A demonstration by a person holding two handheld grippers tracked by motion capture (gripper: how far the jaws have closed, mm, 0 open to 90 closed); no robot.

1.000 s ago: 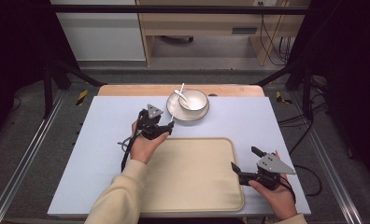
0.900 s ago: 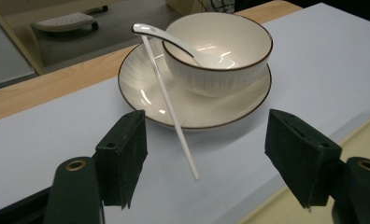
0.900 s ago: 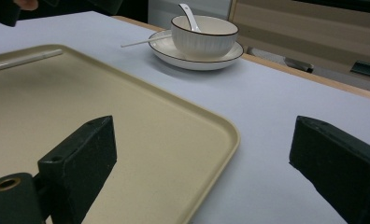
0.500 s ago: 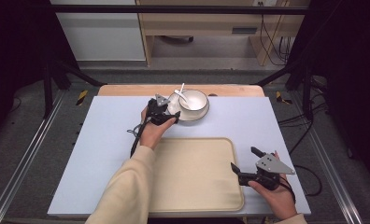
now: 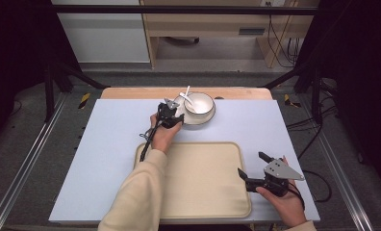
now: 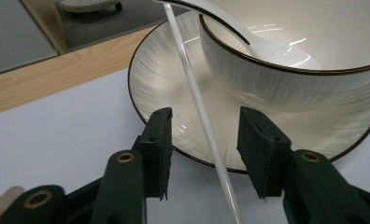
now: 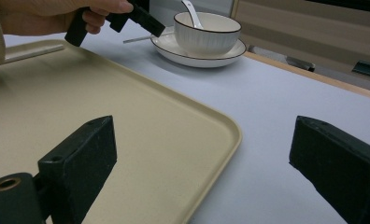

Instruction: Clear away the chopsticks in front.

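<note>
A white bowl (image 5: 200, 102) with a dark rim stands on a matching plate (image 5: 194, 119) at the far middle of the table, a white spoon (image 5: 185, 95) leaning in it. My left gripper (image 5: 171, 114) is at the plate's left rim. In the left gripper view its jaws (image 6: 205, 123) straddle a thin white stick (image 6: 192, 88) that lies across the plate (image 6: 155, 79). The jaws have just been closing, with gaps still on both sides of the stick. My right gripper (image 5: 252, 163) rests open at the beige tray's (image 5: 198, 187) right edge, holding nothing.
The tray lies on a pale blue mat (image 5: 107, 139) near the front edge. A wooden table strip (image 5: 131, 92) runs behind the mat. In the right gripper view the open jaws (image 7: 206, 154) frame the tray's corner (image 7: 220, 126), with the bowl (image 7: 206, 32) beyond.
My left hand has moved away from the tray's far left corner, farther and to the right, up to the plate's rim. The right hand has not moved.
</note>
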